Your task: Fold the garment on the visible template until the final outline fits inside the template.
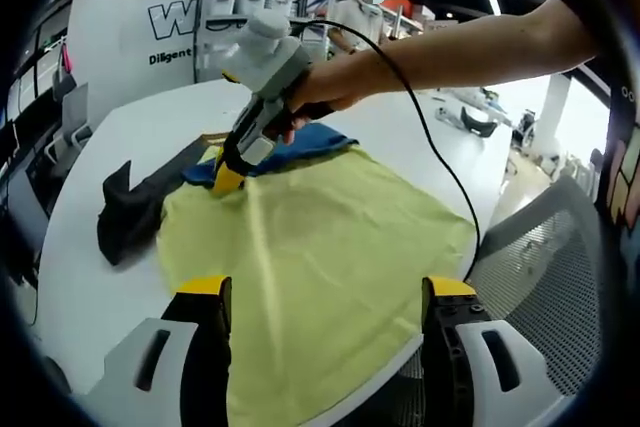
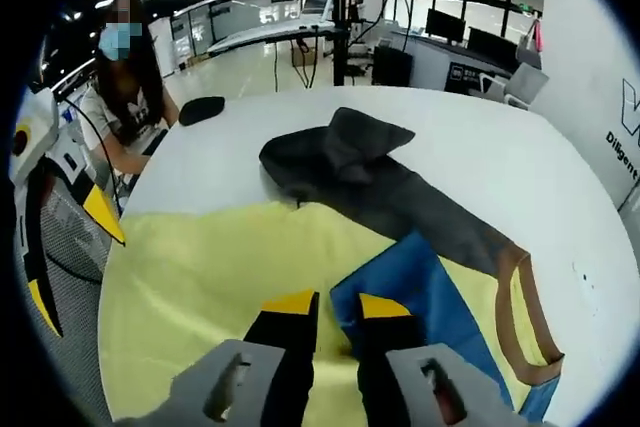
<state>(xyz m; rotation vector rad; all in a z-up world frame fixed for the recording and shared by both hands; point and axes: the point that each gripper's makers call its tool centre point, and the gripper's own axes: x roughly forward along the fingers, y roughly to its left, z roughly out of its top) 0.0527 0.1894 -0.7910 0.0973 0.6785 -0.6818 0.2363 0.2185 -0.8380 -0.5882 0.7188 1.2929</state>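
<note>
We see the yellow garment point(image 1: 320, 247) spread flat on the white table point(image 1: 120, 147), covering most of the near side and running off the edge at 6 o'clock in the left gripper view. Left gripper point(image 1: 325, 297): jaws wide apart, nothing between them, hovering over the near part of the yellow cloth.

Right gripper point(image 1: 228, 179) shows at 11 o'clock in that view, held by a person's hand point(image 1: 320, 82), tip down at the far corner of the yellow garment where it meets a blue cloth point(image 1: 300, 142). In the right gripper view its jaws point(image 2: 328, 305) are narrow, nearly together, right at the yellow/blue edge; we cannot tell whether fabric is pinched.

Blue cloth point(image 2: 430, 297) lies at 5 o'clock there, a brown strap loop point(image 2: 520, 317) just beside it. A dark garment point(image 2: 350, 162) lies at 12 o'clock, touching the yellow one's far edge. A seated person point(image 2: 125, 97) is at 10 o'clock, past the table.
</note>
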